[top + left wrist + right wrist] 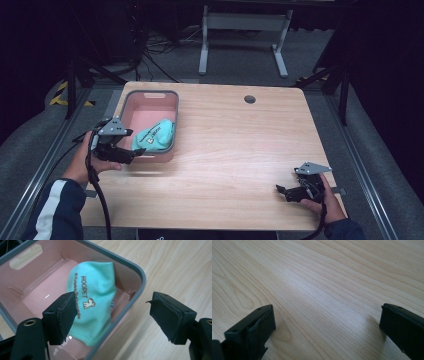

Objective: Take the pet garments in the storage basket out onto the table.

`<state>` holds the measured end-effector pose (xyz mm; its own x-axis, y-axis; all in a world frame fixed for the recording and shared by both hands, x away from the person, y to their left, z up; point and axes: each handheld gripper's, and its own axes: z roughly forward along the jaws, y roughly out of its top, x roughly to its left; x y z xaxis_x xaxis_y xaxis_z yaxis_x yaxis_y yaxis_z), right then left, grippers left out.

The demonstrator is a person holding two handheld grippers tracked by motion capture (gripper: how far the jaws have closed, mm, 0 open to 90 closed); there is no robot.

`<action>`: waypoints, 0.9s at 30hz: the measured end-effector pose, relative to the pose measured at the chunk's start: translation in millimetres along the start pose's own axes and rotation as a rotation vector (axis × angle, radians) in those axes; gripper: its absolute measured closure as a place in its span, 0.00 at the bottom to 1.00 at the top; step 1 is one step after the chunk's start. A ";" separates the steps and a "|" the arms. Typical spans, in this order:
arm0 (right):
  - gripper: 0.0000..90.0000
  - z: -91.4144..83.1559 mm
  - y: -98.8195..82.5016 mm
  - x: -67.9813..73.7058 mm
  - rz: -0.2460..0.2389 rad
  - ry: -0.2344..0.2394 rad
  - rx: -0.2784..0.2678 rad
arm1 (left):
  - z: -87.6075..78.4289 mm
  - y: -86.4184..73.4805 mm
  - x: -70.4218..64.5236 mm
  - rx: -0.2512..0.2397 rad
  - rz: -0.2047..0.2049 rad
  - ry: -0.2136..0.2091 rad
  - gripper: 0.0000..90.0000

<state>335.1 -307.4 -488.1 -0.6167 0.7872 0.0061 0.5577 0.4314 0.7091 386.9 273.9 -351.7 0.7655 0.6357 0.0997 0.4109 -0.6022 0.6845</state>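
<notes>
Wood table (235,145) holds a pink bin (131,102) with mint cloth (156,136); left gripper (134,152) and right gripper (283,190) gape wide, empty.

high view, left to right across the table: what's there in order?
Left gripper held in the person's left hand → pink plastic bin with a grey rim, with a mint-green cloth item inside → round grey cable hole in the wooden tabletop → right gripper in the right hand.

bin (130,270): glossy pink plastic | cloth (95,305): mint mesh-knit, probably | table (324,290): matt wood grain
</notes>
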 end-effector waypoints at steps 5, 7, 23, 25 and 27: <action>0.01 0.0 0.0 -0.1 -0.002 0.000 0.000 | 16.0 19.2 13.4 0.041 -0.016 0.006 0.28; 0.01 0.0 0.0 0.0 0.000 0.000 0.000 | 23.9 26.2 18.1 0.077 -0.012 0.022 0.27; 0.01 0.0 -0.1 -0.1 -0.002 0.000 0.000 | 94.4 43.2 49.5 0.383 -0.014 -0.041 0.25; 0.01 0.0 0.0 0.0 -0.001 0.000 0.000 | 101.6 43.5 50.7 0.390 -0.014 -0.050 0.24; 0.01 0.0 0.0 0.0 -0.001 0.000 0.000 | 107.6 44.3 51.4 0.409 -0.006 -0.054 0.24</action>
<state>335.1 -307.5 -488.1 -0.6170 0.7869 0.0052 0.5572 0.4321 0.7091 497.8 228.0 -393.9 0.7829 0.6200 0.0508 0.5701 -0.7477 0.3405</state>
